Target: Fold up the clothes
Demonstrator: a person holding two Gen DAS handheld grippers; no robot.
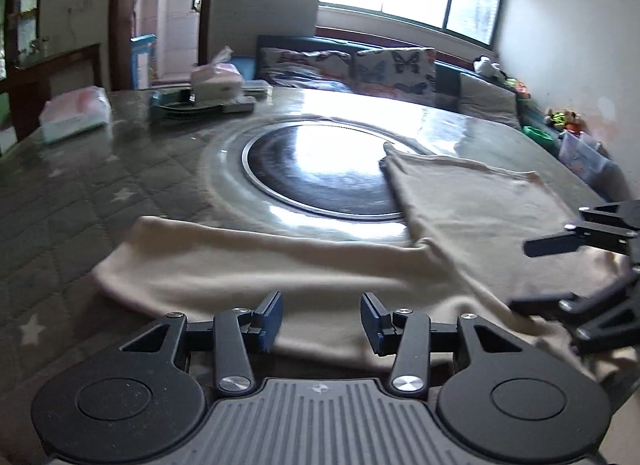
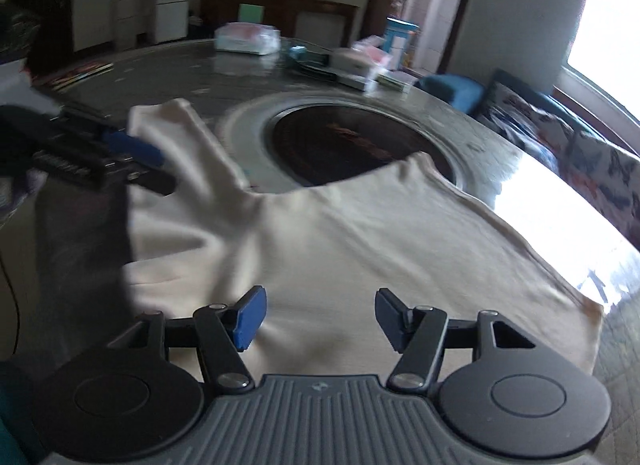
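A cream garment (image 1: 304, 277) lies spread flat on the round table, one part reaching toward the dark round inset. It also shows in the right wrist view (image 2: 360, 249), with a sleeve-like part at the upper left. My left gripper (image 1: 321, 319) is open and empty, just above the garment's near edge. My right gripper (image 2: 318, 317) is open and empty over the garment's middle. The right gripper shows at the right edge of the left wrist view (image 1: 560, 273), jaws apart. The left gripper shows at the left of the right wrist view (image 2: 160, 169), over the sleeve-like part.
The table (image 1: 80, 201) has a quilted grey star-print cover under glass and a dark round inset (image 1: 320, 169). Tissue packs (image 1: 76, 113), a box (image 1: 216, 81) and books sit at the far side. A sofa with butterfly cushions (image 1: 396, 69) stands beyond.
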